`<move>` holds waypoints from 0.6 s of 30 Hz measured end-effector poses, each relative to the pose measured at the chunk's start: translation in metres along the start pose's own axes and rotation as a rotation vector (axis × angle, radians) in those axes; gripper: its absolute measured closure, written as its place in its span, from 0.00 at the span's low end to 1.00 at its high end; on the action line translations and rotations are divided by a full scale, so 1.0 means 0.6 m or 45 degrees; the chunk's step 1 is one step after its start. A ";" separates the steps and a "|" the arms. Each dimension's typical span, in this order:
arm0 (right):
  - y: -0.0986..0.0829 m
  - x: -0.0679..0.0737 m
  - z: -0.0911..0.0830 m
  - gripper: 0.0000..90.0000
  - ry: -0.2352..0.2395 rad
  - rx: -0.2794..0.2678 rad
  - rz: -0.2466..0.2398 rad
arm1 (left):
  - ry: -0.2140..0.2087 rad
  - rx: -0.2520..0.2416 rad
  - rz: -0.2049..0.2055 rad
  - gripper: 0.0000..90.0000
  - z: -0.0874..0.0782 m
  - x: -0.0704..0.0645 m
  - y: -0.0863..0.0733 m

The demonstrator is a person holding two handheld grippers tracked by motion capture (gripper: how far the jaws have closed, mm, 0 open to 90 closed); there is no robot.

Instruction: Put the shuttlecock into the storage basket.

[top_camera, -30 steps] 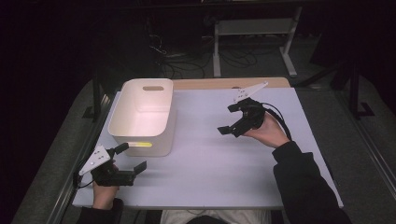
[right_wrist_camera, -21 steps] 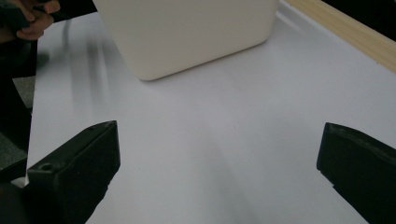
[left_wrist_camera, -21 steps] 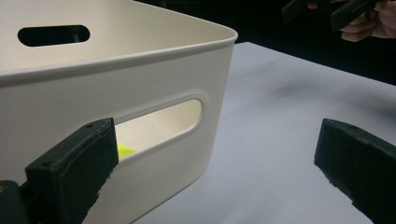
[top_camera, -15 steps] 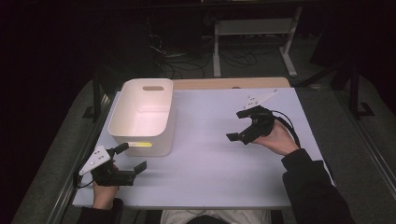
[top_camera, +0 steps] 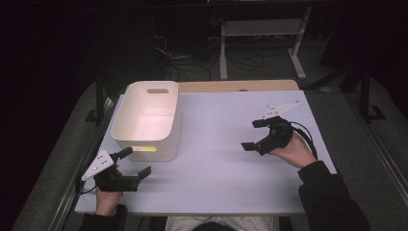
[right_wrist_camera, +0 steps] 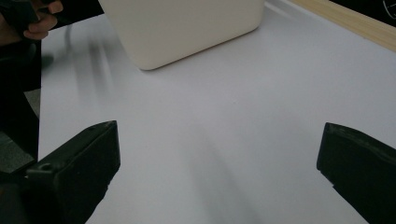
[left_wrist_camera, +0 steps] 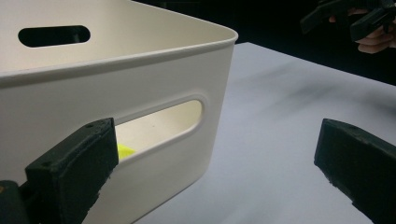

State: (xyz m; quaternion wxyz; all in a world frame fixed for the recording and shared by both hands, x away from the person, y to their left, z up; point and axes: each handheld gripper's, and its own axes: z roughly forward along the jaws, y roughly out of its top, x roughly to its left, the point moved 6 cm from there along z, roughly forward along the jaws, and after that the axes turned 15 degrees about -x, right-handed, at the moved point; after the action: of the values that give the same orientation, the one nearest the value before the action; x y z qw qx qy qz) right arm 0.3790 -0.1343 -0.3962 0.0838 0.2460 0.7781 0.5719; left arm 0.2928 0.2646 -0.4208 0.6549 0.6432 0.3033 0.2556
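A white plastic bin (top_camera: 146,118) stands at the left of the white table (top_camera: 216,159). Through its near handle slot a yellow thing (top_camera: 143,148) shows inside, also seen as a yellow patch (left_wrist_camera: 123,151) in the left gripper view. My left gripper (top_camera: 134,162) sits open just in front of the bin's near wall (left_wrist_camera: 140,135), nothing between its jaws. My right gripper (top_camera: 253,134) hovers open over the right half of the table, its jaws pointing left toward the bin (right_wrist_camera: 187,28), and holds nothing.
A wooden strip (top_camera: 235,85) runs along the table's far edge. Behind the table stand a metal frame (top_camera: 260,38) and cables on a dark floor. The table's middle is bare white surface.
My right gripper has moved right and toward the near side, away from the bin. The left gripper has stayed in place by the bin's near wall.
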 end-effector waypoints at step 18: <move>-0.044 -0.004 -0.039 0.00 -0.075 -0.022 0.054 | 0.000 -0.001 0.000 0.00 0.000 0.000 0.000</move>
State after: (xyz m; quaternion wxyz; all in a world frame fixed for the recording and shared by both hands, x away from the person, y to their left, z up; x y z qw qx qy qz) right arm 0.3639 -0.1615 -0.4133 0.0966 0.2785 0.7649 0.5727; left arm 0.2927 0.2648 -0.4207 0.6550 0.6431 0.3031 0.2559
